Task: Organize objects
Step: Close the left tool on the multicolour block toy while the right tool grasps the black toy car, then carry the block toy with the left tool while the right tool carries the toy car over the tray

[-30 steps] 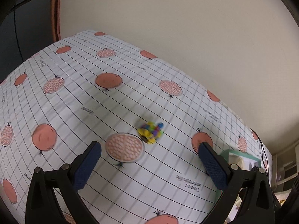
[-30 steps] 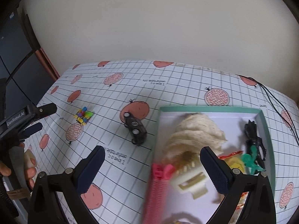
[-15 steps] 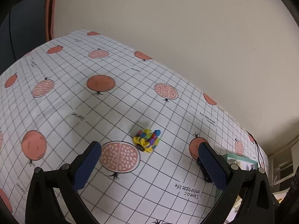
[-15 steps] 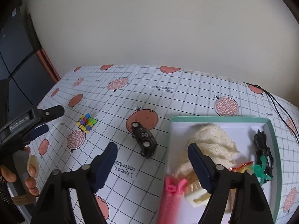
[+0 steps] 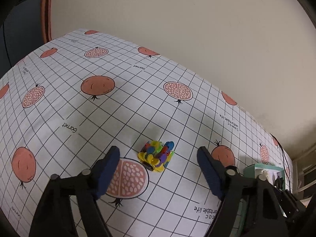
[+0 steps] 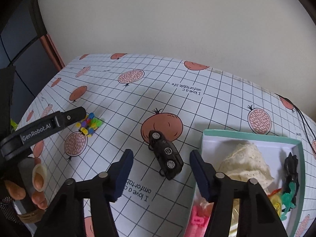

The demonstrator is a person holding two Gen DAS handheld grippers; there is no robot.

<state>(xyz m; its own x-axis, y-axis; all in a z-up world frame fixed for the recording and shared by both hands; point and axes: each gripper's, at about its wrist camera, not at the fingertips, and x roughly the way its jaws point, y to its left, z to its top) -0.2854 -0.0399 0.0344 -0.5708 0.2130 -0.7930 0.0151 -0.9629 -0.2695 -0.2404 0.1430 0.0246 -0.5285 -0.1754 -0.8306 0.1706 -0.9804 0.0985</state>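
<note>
A small multicoloured toy of bright plastic pieces (image 5: 157, 155) lies on the pomegranate-print tablecloth, just beyond and between the fingers of my open left gripper (image 5: 158, 170). In the right wrist view the same toy (image 6: 89, 123) sits by the tip of the left gripper's black finger. A black toy car (image 6: 165, 156) lies on the cloth, just ahead of my open right gripper (image 6: 161, 172) and between its blue pads. Neither gripper holds anything. A teal-rimmed white box (image 6: 250, 136) at the right holds a cream lace cloth (image 6: 244, 162), a black figure, a green figure and a pink item.
The table (image 5: 118, 108) backs onto a cream wall. A black cable (image 6: 304, 122) runs along its far right edge. A hand (image 6: 29, 185) holds the left gripper's handle at the lower left. The box corner (image 5: 262, 169) shows at the right of the left wrist view.
The left gripper has come nearer the multicoloured toy. The right gripper has swung left from over the box toward the black car, and its fingers now stand closer together.
</note>
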